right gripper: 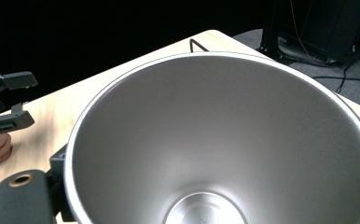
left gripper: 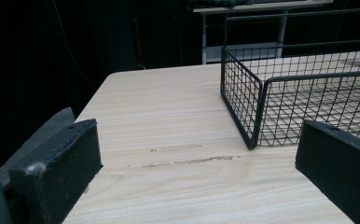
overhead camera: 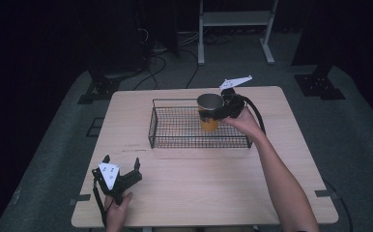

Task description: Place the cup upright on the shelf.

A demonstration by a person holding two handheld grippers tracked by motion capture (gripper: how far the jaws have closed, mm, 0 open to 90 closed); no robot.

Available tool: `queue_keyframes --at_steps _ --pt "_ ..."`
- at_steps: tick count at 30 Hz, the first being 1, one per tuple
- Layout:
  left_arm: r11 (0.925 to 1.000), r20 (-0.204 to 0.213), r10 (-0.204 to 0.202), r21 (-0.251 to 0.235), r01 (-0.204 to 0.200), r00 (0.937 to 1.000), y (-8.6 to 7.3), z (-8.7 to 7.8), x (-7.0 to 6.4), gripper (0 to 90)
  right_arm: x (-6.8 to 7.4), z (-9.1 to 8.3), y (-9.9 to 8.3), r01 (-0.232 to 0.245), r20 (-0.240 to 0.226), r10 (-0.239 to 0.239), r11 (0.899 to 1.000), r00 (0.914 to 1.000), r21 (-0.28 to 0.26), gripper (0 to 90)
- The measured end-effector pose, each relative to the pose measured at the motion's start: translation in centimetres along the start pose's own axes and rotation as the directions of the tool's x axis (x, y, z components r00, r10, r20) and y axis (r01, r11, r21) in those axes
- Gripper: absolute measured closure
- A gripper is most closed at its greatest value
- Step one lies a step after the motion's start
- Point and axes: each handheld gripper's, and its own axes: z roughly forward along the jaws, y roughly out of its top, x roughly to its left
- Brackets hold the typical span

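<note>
The right gripper (overhead camera: 212,114) is clamped on the cup (overhead camera: 209,112), an orange cup with a bare metal inside, and holds it upright over the right part of the basket (overhead camera: 175,143). In the high view the cup's base sits low, inside the basket's wire walls, but I cannot tell whether it rests on the mesh floor or hangs just above it. In the right gripper view the cup (right gripper: 225,140) is seen from above its rim; it is empty, and the jaws are hidden beneath it apart from a bit of black at the lower left.

The left gripper (overhead camera: 121,163) is well apart from the basket, near its front left corner side, low over the table (overhead camera: 291,193). Its jaws stand wide apart with nothing between them; in the left gripper view they frame bare wood, with the basket (left gripper: 243,100) ahead and to the right.

Judging from this, the work is putting the cup into the basket, and it looks nearly finished: the cup is already carried inside the walls. What seems left is to settle it on the mesh if it is not down, let go, and lift the right gripper clear without tipping it. The rest of the basket holds nothing else, as far as I can see.
</note>
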Motion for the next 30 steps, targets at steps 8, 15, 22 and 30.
queue_keyframes --at_steps 8,15,22,30 --pt "1.0000 -0.001 0.000 0.001 0.000 1.0000 0.0 0.0 0.0 0.0 -0.7 1.3 0.1 0.017 0.002 -0.017 0.999 0.9999 0.031 12.3" --pt "1.0000 0.000 -0.002 0.001 0.002 1.0000 0.0 0.0 0.0 0.0 -1.4 2.3 -0.5 0.001 -0.007 0.000 0.999 1.0000 0.047 12.3" --pt "1.0000 -0.001 -0.001 0.002 0.001 1.0000 0.0 0.0 0.0 0.0 -2.0 3.2 -1.1 -0.010 -0.001 0.010 0.998 0.9999 0.066 12.3" --pt "1.0000 0.000 -0.002 0.001 0.002 1.0000 0.0 0.0 0.0 0.0 -2.6 4.2 -1.9 -0.012 0.001 0.012 0.996 0.9999 0.086 12.2"
